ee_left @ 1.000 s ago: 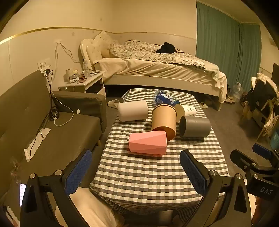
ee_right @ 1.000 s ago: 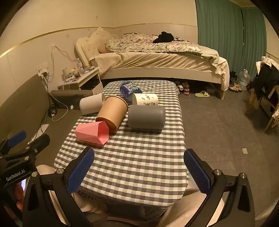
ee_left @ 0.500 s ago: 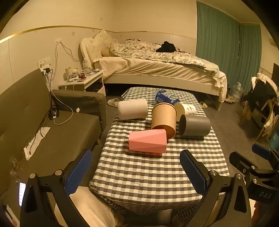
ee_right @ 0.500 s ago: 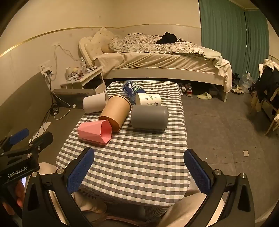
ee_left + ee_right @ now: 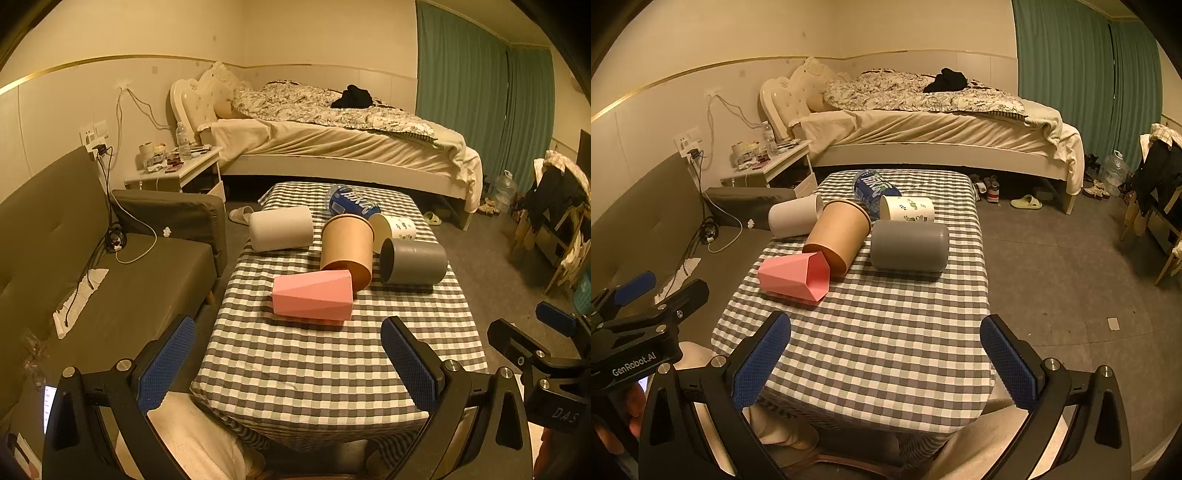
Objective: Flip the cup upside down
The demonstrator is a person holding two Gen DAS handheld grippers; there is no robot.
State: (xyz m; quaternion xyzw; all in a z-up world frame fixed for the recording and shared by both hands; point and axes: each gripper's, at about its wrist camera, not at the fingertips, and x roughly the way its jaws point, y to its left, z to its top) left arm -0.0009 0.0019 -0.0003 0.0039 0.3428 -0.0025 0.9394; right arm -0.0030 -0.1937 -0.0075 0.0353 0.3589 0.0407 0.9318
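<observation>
Several cups lie on their sides on a checkered table (image 5: 332,362) (image 5: 886,332): a pink faceted cup (image 5: 314,295) (image 5: 792,277) nearest, a brown paper cup (image 5: 347,251) (image 5: 838,236) leaning on it, a grey cup (image 5: 412,261) (image 5: 908,245), a white cup (image 5: 280,232) (image 5: 794,219) and a printed white cup (image 5: 393,227) (image 5: 907,209). My left gripper (image 5: 288,365) is open and empty over the table's near edge. My right gripper (image 5: 886,363) is open and empty, also short of the cups.
A blue-labelled bottle (image 5: 349,205) (image 5: 873,186) lies behind the cups. A sofa (image 5: 92,266) stands left of the table, a nightstand (image 5: 177,173) and a bed (image 5: 332,144) behind it. Bare floor (image 5: 1071,277) lies to the right.
Both grippers have shifted slightly; the right view has moved a little nearer to the table. The cups have not moved.
</observation>
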